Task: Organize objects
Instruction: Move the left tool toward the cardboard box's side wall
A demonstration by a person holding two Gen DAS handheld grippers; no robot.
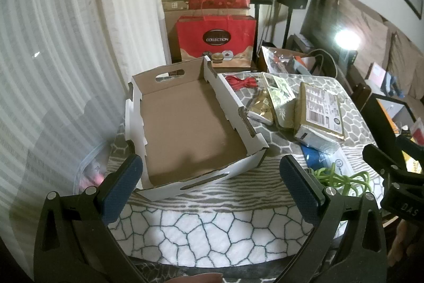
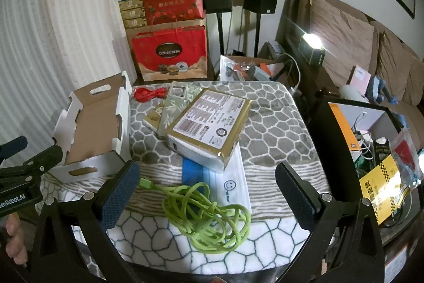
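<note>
Jaws of left gripper (image 1: 212, 187) and right gripper (image 2: 208, 191) wide apart, gripping nothing, cardboard tray (image 1: 185, 123) bare inside

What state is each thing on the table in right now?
Cardboard tray: empty, open-topped.
Green cable: loosely coiled, loose on the cloth.
Red cable: bundled, beside the tray.
Gold box: lying label up.
Left hand-held gripper: open.
Right hand-held gripper: open.

- left gripper (image 1: 212, 187): jaws spread wide, nothing between the pads, pitched forward and down.
- right gripper (image 2: 209, 190): same, jaws wide apart, empty, angled down.
- Both sit side by side; each shows at the edge of the other's view.
- A hand (image 2: 14, 243) partly shows low at the frame edge.
</note>
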